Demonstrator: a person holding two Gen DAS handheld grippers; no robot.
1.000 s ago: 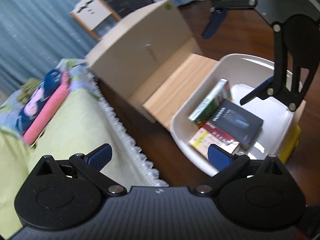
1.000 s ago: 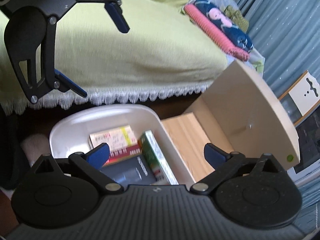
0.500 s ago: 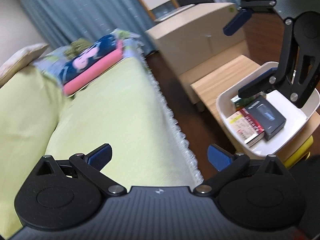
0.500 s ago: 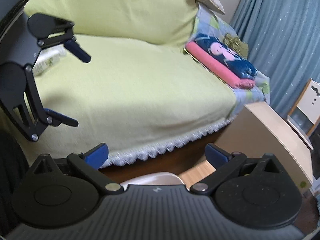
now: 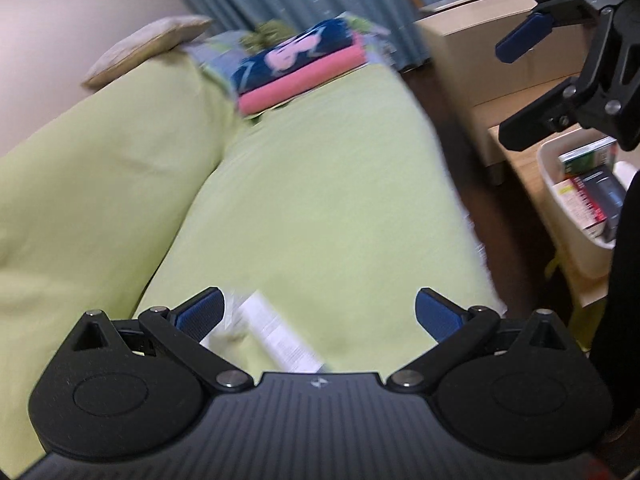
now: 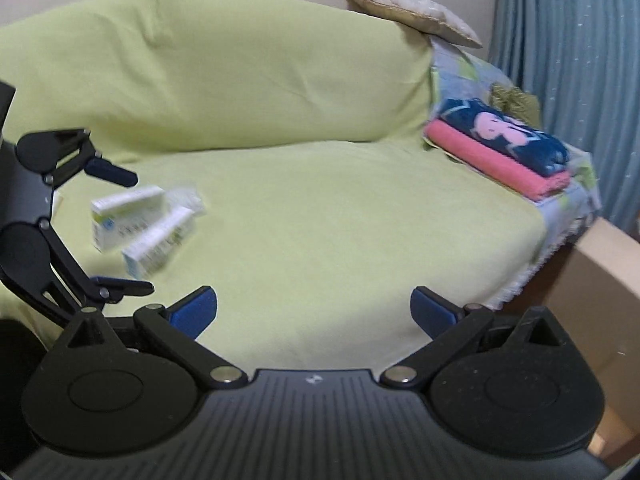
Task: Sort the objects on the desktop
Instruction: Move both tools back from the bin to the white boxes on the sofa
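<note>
Print on white boxes [image 6: 136,220] and boxes in white bin [image 5: 560,208], all blurred, unreadable

A sofa [image 6: 320,208] under a yellow-green cover carries the things. Small white boxes [image 6: 136,224] (blurred) lie on its seat beside the left tool [image 6: 120,232]; folded towels [image 6: 500,152] sit far right.
</note>
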